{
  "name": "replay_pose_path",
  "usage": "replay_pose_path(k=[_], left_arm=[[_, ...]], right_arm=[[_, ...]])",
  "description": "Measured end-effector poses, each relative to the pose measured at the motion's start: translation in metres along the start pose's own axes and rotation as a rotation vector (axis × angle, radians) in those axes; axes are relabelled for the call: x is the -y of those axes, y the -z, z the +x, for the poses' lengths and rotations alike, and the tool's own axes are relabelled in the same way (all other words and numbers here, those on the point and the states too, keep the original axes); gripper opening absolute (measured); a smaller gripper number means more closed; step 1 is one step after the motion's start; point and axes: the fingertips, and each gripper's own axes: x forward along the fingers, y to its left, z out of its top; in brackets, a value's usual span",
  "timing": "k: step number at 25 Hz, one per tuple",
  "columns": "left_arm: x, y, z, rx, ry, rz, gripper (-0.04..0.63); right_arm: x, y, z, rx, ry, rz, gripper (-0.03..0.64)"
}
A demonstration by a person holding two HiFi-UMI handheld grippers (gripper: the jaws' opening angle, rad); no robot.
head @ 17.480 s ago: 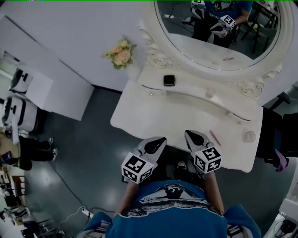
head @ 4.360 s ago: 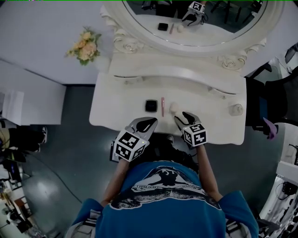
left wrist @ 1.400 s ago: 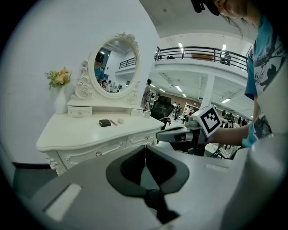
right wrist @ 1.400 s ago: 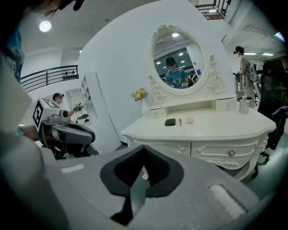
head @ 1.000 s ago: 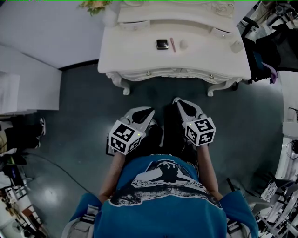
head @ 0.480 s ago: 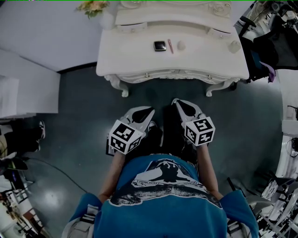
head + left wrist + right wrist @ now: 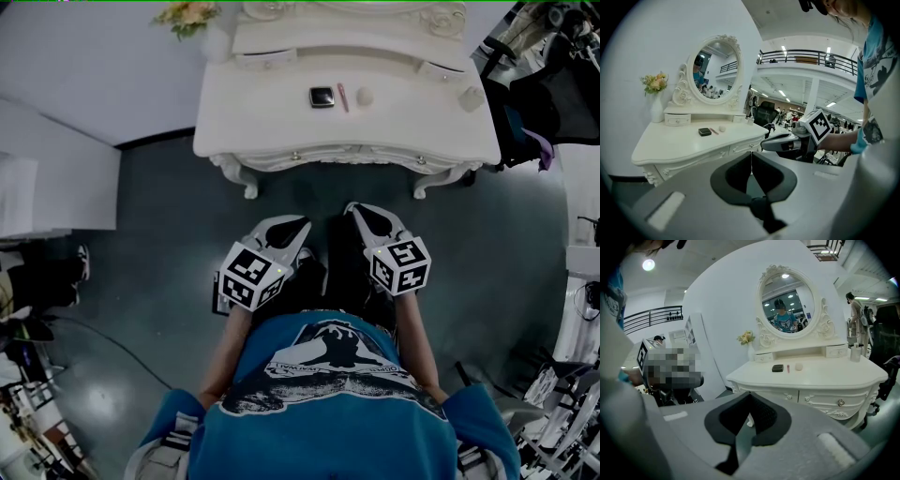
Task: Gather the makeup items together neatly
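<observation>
Done: black compact [image 7: 322, 96], pink stick [image 7: 342, 97] and puff [image 7: 366, 96] lined up at the dressing table's [image 7: 281, 131] back middle.
Remaining: pale container [image 7: 471, 97] at the right edge (maybe).
Tools: left gripper [image 7: 301, 224], right gripper [image 7: 353, 209] closed, empty.

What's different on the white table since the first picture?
The black compact came down from the shelf under the mirror; the pink stick and round puff moved beside it, making a row. The person then stepped back, so the left gripper and right gripper, both shut and empty, are away from the dressing table. The flowers and the small jar at the right end stayed.
</observation>
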Motion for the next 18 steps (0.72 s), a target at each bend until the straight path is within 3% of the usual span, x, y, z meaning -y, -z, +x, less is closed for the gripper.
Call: replay_pose_path(k=[18], left_arm=[[-0.035,-0.043,0.039,0.037,-0.05,-0.024,0.015]], right_arm=[[0.039,-0.035,0.028,-0.014,-0.056,-0.013,0.0]])
